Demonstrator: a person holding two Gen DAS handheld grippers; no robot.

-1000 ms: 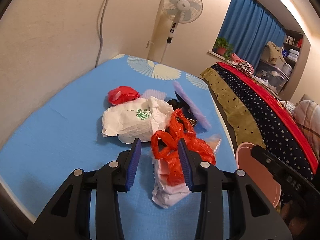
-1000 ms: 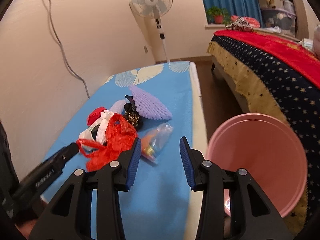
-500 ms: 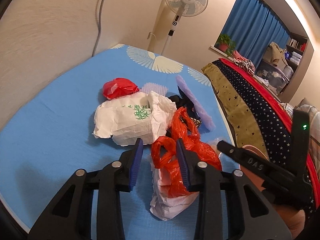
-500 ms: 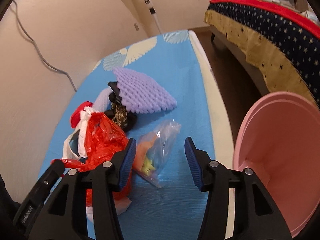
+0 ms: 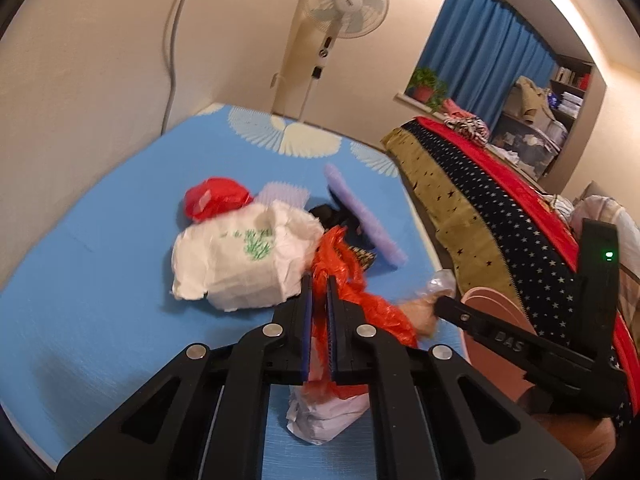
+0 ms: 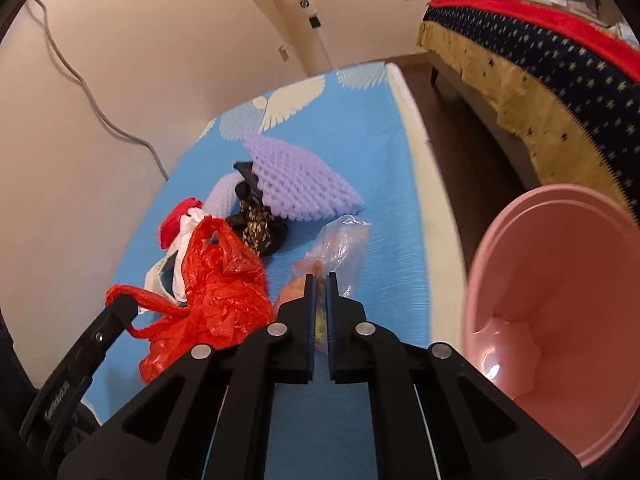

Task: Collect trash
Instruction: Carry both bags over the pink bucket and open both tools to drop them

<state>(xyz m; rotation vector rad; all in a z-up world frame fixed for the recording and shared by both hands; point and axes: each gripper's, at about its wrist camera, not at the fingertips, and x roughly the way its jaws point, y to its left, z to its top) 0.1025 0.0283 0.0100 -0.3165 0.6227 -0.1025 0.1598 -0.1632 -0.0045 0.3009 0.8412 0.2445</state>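
I am pinching the red bag (image 5: 352,300) with the left gripper (image 5: 318,286), its jaws nearly together on a fold of the plastic. The right gripper (image 6: 319,284) is clamping the clear bag (image 6: 340,248), jaws almost touching with the film between them.

Just left of the left gripper, the white bag (image 5: 236,264) is sitting against the red one, and beyond it a smaller red wad (image 5: 214,200) is lying on the blue mat (image 5: 100,280). Ahead and slightly right, a purple foam net (image 5: 360,220) is leaning over a dark wrapper (image 5: 360,254), close enough to crowd the red bag's far side. A crumpled white piece (image 5: 324,416) is lying under the left gripper's jaws.

Right of the right gripper, the pink bin (image 6: 560,320) is standing off the mat's edge, mouth tilted toward me. A fan (image 5: 344,4) and the starred bedspread (image 6: 540,64) are standing well beyond.
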